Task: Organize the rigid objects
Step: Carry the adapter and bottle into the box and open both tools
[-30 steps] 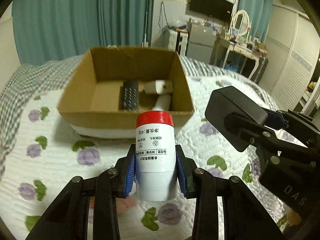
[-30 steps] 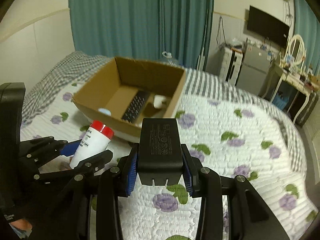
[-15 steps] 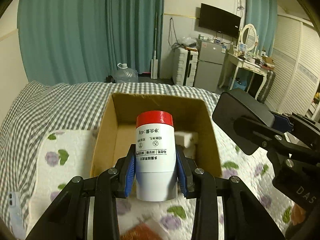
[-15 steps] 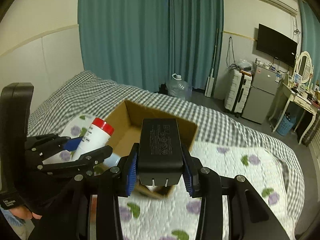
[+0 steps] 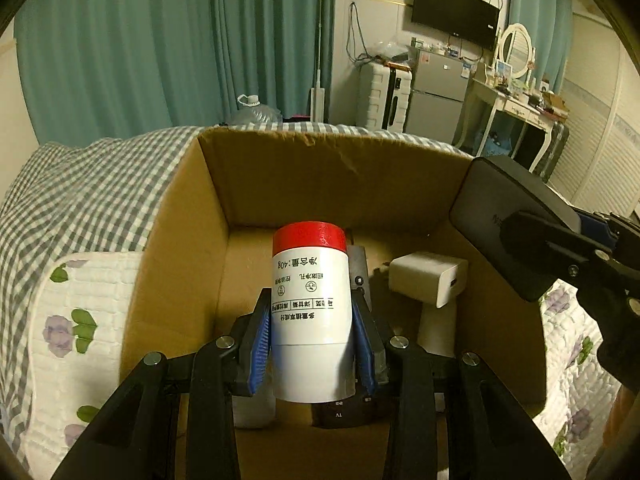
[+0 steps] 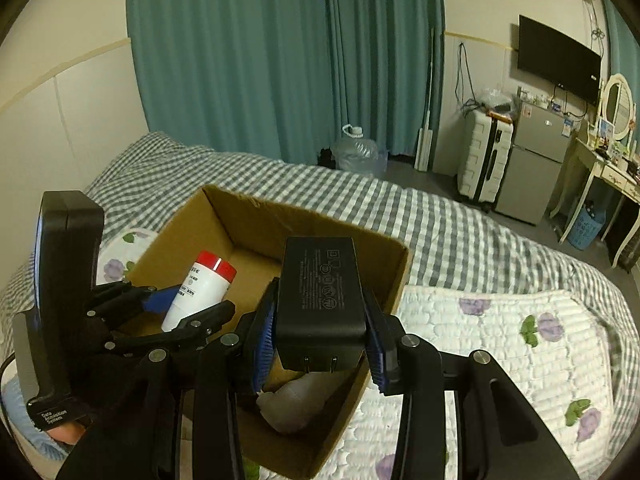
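— So, what's at the cardboard box (image 5: 192, 264)?

— I count one box and two things carried. My left gripper (image 5: 312, 338) is clamped on one red-capped white bottle (image 5: 310, 312), tilted down over the box floor. Inside lie one white charger (image 5: 430, 280) and a dark remote, mostly hidden.

— Room?

— Some bare floor left of the bottle. My right gripper (image 6: 320, 342) grips one black adapter (image 6: 320, 300) above the box's right rim.
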Action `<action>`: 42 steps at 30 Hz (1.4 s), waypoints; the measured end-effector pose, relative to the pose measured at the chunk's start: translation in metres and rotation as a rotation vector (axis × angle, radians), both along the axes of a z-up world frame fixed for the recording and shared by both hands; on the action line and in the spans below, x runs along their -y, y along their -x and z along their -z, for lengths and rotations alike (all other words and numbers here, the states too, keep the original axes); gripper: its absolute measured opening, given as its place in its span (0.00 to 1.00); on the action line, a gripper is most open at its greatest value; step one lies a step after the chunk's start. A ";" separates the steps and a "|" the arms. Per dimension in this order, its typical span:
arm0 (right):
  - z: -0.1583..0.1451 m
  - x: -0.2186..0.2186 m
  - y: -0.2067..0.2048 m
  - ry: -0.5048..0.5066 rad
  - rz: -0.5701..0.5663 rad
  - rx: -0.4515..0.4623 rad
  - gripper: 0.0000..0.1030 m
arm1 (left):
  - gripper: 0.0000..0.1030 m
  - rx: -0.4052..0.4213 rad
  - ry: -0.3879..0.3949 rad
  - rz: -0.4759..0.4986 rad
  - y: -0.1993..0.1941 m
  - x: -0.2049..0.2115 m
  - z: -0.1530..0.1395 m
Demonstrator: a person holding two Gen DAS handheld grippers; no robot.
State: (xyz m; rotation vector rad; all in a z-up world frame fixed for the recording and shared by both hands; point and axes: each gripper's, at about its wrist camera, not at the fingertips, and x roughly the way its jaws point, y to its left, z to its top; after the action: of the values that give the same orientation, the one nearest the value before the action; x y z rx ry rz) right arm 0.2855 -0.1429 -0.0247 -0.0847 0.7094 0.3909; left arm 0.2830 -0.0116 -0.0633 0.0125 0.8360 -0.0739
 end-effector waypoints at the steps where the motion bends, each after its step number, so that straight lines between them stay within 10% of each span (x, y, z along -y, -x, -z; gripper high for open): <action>1: 0.003 0.000 -0.001 -0.001 0.000 -0.001 0.37 | 0.38 0.000 0.001 0.002 0.000 0.001 0.001; 21: -0.032 -0.030 0.023 0.033 -0.016 0.026 0.37 | 0.60 0.138 -0.004 -0.059 0.047 -0.055 -0.062; 39: 0.038 -0.124 -0.052 0.100 -0.042 -0.116 0.37 | 0.62 0.075 -0.013 -0.067 0.033 -0.107 -0.033; 42: 0.032 -0.119 -0.049 0.082 -0.016 -0.085 0.51 | 0.62 0.076 -0.023 -0.073 0.037 -0.104 -0.032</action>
State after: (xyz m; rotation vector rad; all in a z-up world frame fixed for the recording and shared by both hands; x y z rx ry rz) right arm 0.3344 -0.0238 -0.0564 -0.1520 0.8095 0.3829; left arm 0.2462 0.0922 -0.0309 0.0064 0.7607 0.0051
